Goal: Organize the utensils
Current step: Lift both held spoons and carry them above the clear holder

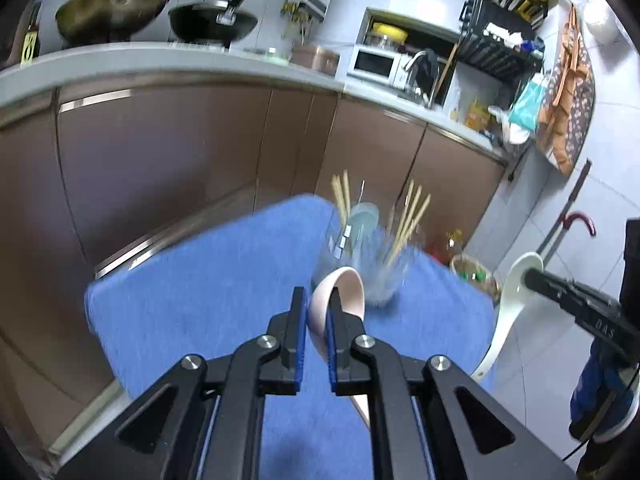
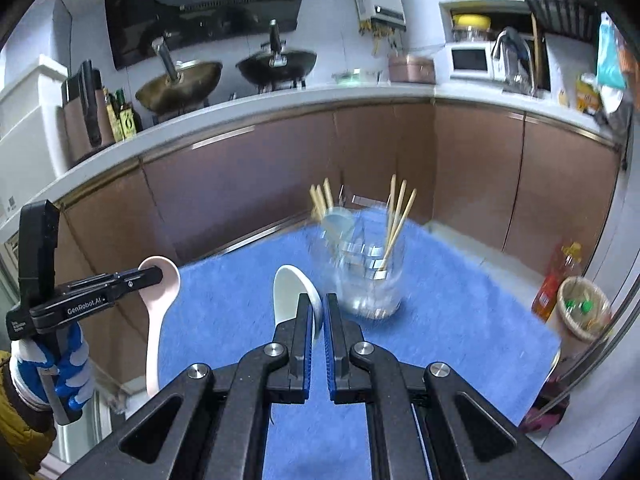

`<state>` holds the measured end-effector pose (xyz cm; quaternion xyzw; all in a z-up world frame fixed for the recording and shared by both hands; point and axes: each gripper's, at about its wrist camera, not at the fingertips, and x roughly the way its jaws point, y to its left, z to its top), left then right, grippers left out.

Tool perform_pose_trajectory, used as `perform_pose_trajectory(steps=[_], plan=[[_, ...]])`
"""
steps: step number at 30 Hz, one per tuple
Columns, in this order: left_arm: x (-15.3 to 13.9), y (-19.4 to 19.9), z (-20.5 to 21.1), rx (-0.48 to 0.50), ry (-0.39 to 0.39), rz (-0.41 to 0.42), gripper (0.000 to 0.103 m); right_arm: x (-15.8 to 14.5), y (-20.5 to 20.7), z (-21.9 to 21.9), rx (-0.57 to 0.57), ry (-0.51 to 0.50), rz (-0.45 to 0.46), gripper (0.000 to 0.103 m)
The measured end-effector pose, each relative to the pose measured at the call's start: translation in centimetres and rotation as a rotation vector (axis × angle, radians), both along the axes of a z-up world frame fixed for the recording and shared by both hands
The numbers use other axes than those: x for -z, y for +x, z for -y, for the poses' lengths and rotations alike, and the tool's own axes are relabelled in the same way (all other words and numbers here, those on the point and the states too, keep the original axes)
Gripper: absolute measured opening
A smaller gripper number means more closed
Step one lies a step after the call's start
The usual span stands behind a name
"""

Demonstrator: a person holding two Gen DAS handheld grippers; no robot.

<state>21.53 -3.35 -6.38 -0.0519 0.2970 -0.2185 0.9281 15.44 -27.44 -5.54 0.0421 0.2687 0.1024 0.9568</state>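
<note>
Both claws are closed down narrow, each pinching a ceramic spoon. My left gripper (image 1: 318, 312) has the pink spoon (image 1: 340, 300) clamped between its blue pads, bowl up and forward of the fingertips, handle trailing down under the claw. My right gripper (image 2: 318, 316) grips the white spoon (image 2: 294, 296) the same way, its bowl standing just ahead and left of the tips. From the left camera I can see the right claw off to my right with the white spoon hanging from it; from the right camera the left claw sits off to my left, held by a hand in a blue-and-white glove (image 2: 72, 364).

Ahead of both claws, across the blue towel (image 1: 192, 300), stand two clear glass jars close together. The left jar (image 2: 336, 240) holds chopsticks and a pale blue spoon; the right jar (image 2: 374, 276) holds chopsticks only. Both are blurred, so I can't read their rims cleanly.

I judge this as the carry step: both spoons are up off the towel and not yet delivered. Next I need to bring each spoon forward above a jar mouth, tip the handle downward, clear the splayed chopsticks, and ease open only once the handle is inside. Going one claw at a time looks safer, since the jars are crowded and could tip.
</note>
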Motion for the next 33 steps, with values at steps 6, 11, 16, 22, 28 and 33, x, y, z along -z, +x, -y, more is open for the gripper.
perform_pose_trajectory(steps=[6, 11, 16, 22, 28, 33], plan=[[-4.4, 4.1, 3.4, -0.020, -0.037, 0.076, 0.008, -3.3, 2.5, 1.6, 0.053, -0.015, 0.097, 0.006], [-6.9, 7.9, 7.6, -0.060, -0.046, 0.159, 0.008, -4.3, 5.4, 3.2, 0.109, -0.027, 0.155, 0.006], [-7.2, 11.4, 12.3, -0.110, -0.020, 0.231, 0.008, -3.7, 9.2, 4.9, 0.161, -0.017, 0.173, 0.006], [-4.6, 14.5, 17.8, -0.173, 0.086, 0.329, 0.008, -1.2, 12.5, 5.5, 0.215, -0.019, 0.180, 0.006], [-1.2, 15.9, 20.3, -0.234, 0.141, 0.376, 0.008, 1.7, 14.7, 5.5, 0.249, -0.038, 0.159, 0.006], [1.5, 16.1, 20.6, -0.244, 0.141, 0.401, 0.008, 4.3, 15.6, 5.4, 0.241, -0.037, 0.123, 0.007]])
